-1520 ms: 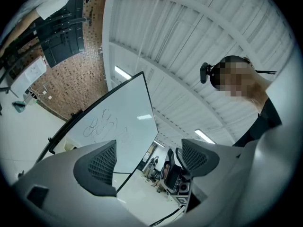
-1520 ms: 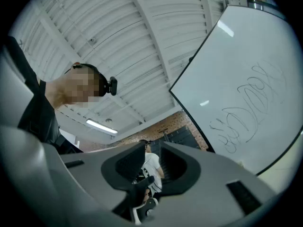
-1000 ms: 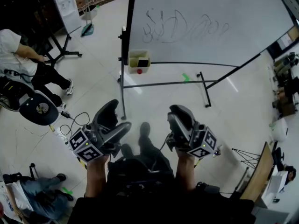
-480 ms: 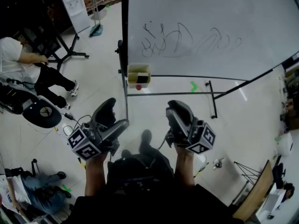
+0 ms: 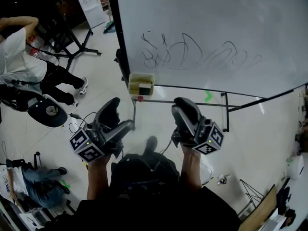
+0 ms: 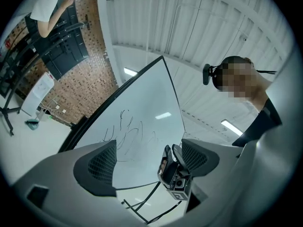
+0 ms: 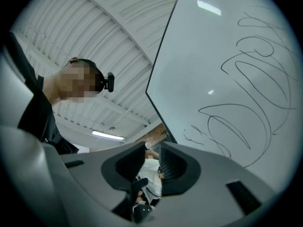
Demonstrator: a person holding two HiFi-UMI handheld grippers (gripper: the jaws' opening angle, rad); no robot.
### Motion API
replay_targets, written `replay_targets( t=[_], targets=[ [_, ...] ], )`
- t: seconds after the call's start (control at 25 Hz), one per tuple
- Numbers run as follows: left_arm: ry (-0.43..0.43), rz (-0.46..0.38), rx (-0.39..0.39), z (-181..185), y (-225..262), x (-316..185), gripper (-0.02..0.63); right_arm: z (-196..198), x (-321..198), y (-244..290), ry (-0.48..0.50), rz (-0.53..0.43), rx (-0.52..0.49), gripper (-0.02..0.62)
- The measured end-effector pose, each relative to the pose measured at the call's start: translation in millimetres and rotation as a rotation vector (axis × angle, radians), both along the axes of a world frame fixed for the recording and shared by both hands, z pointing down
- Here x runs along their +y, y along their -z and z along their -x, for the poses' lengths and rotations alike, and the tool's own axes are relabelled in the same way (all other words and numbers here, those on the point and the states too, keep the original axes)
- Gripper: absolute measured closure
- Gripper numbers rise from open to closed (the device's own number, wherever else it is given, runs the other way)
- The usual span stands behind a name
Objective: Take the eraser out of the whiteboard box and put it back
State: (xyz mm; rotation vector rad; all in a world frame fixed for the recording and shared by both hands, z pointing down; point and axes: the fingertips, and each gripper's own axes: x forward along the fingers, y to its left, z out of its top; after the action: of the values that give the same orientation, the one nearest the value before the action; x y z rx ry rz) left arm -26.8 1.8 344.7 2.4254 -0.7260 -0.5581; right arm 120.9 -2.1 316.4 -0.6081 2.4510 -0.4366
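Head view: left gripper (image 5: 120, 115) held forward, facing whiteboard (image 5: 216, 28), jaws spread, empty | right gripper (image 5: 182, 108) alongside, jaws pressed together, empty

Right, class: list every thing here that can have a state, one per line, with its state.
White whiteboard with black scribbles: upright, written on.
Small pale yellow box on the board's frame: open-topped, occupied.
Dark block eraser: lying in that box, untouched.
Left gripper: open, empty.
Right gripper: shut, empty.
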Motion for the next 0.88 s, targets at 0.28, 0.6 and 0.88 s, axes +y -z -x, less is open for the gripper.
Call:
replay_targets(
  t=[0.28,0.6,0.88],
  targets=[
    [0.052,0.007,-0.029,-12.0,-2.3,-10.8,0.178,-11.8,-19.2,-8.4,0.046,0.006,-0.010,0.503],
    [0.057,0.009,-0.030,-13.1,-4.0,-25.5,0.178,-15.4,-38.8,-20.3,0.036,0.027,0.017,0.492],
    [0.025,-0.001,0.008,4.3,-2.6,-51.4,0.178,0.5,-55.5,-19.9,-0.001,0.035,0.054,0.486]
  ],
)
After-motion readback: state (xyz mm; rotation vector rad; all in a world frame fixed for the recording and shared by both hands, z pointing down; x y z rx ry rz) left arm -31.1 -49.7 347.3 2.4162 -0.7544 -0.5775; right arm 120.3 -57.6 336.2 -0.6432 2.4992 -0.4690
